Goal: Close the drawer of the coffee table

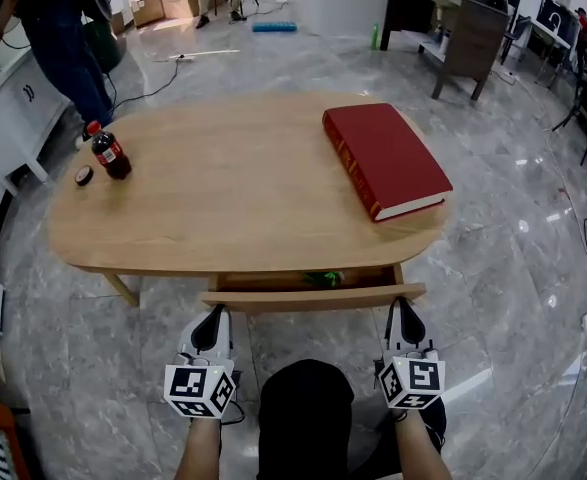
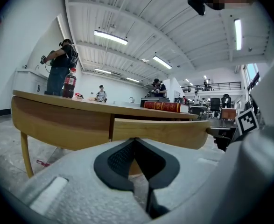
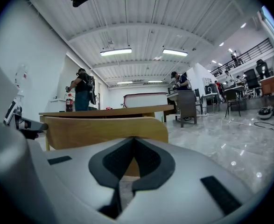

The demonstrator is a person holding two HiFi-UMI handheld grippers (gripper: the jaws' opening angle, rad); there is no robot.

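Note:
The oval wooden coffee table [image 1: 223,208] has its drawer [image 1: 313,296] pulled out toward me, with something green [image 1: 325,279] lying inside. My left gripper [image 1: 211,315] is shut, its tip just short of the drawer front's left end [image 2: 160,132]. My right gripper [image 1: 403,308] is also shut, its tip at the drawer front's right end [image 3: 104,129]. Neither holds anything. Whether the tips touch the wood cannot be told.
A thick red book [image 1: 383,158] lies on the table's right side. A cola bottle [image 1: 107,151] and its cap [image 1: 84,175] stand at the left. A person [image 1: 58,38] stands beyond the table's left end, near white cabinets [image 1: 13,108]. Marble floor surrounds the table.

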